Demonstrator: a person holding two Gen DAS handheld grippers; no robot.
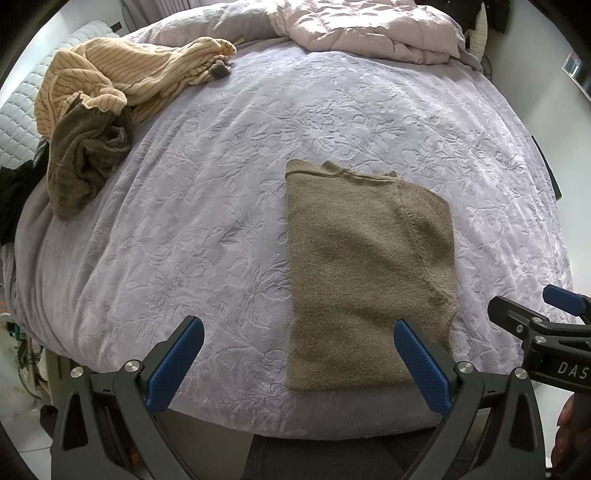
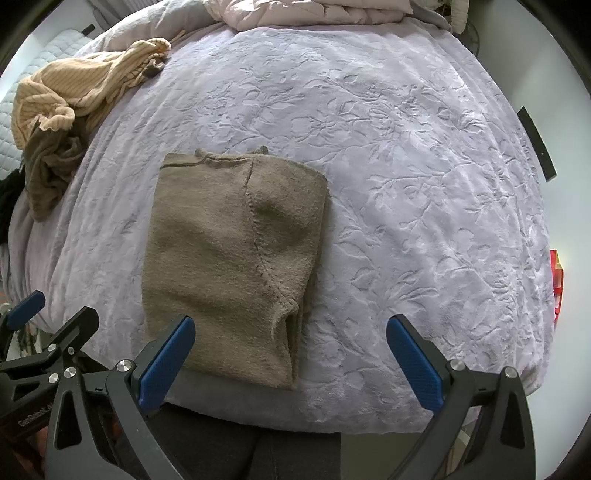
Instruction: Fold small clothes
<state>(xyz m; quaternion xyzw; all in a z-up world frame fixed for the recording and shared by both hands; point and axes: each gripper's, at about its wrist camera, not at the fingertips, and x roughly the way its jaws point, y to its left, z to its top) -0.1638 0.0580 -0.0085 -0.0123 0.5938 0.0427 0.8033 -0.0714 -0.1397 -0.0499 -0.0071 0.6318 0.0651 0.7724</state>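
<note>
A brown knitted garment [image 1: 365,273] lies folded into a long rectangle near the bed's front edge, also seen in the right wrist view as the same brown garment [image 2: 229,258]. My left gripper [image 1: 295,365] hovers open above the front edge, its right finger over the garment's lower right corner. My right gripper [image 2: 291,362] is open too, its left finger over the garment's lower left part. Neither holds anything. The right gripper's tip shows at the left view's right edge [image 1: 535,317]. A heap of striped beige and brown clothes [image 1: 110,107] lies at the far left.
The bed is covered by a lilac embossed blanket [image 1: 258,184]. A pink quilt [image 1: 369,26] is bunched at the far end. A white quilted surface [image 1: 22,118] sits left of the bed. Dark trousers of the person [image 2: 258,454] show below the front edge.
</note>
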